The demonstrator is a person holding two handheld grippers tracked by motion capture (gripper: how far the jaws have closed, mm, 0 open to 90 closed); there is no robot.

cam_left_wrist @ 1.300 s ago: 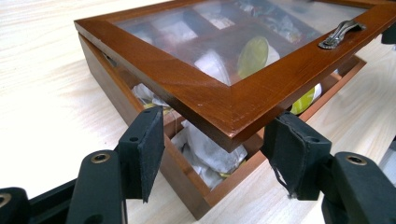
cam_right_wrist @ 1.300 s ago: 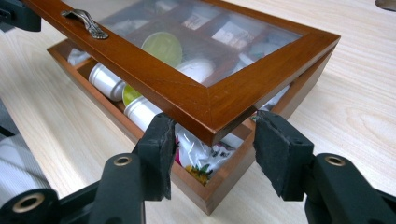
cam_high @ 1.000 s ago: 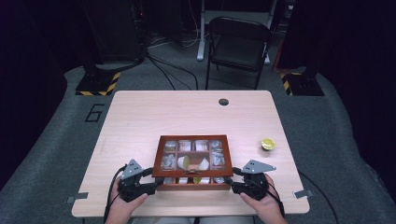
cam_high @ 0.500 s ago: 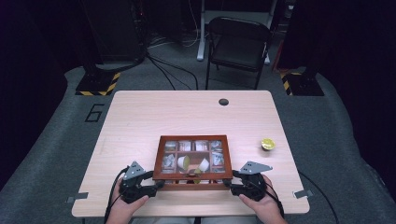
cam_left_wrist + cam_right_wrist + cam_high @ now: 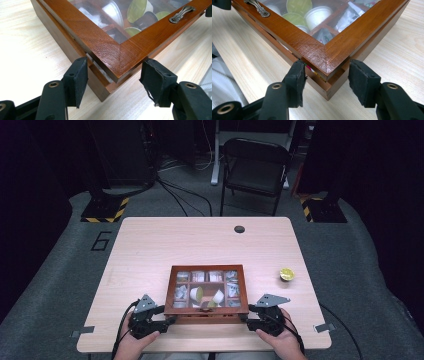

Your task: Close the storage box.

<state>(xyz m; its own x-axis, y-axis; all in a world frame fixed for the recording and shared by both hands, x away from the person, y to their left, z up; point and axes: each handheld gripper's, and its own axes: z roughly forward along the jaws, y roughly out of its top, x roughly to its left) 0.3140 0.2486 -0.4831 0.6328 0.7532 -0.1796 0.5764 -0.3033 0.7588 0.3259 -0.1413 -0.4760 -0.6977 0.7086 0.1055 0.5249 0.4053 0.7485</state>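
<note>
Box [image 5: 207, 292] of dark wood with a glass lid sits near the table's [image 5: 200, 245] front edge. Left gripper [image 5: 113, 76] clamps its near left corner, right gripper [image 5: 325, 77] its near right corner, pads [image 5: 298, 75] against the wood. A yellow-lidded cup [image 5: 286, 274] stands apart to the box's right.

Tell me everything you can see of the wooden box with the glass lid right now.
The reddish-brown wooden box with a glass-paned lid sits flat near the table's front edge. Its mitred frame looks varnished, and a small metal handle is fixed on the near rail. Through the glass, dividers form compartments holding white packets and round green and white capsules. At the near corners the lid stands slightly lifted off the base, leaving a narrow gap. The left gripper clamps one front corner and the right gripper clamps the other.
</note>
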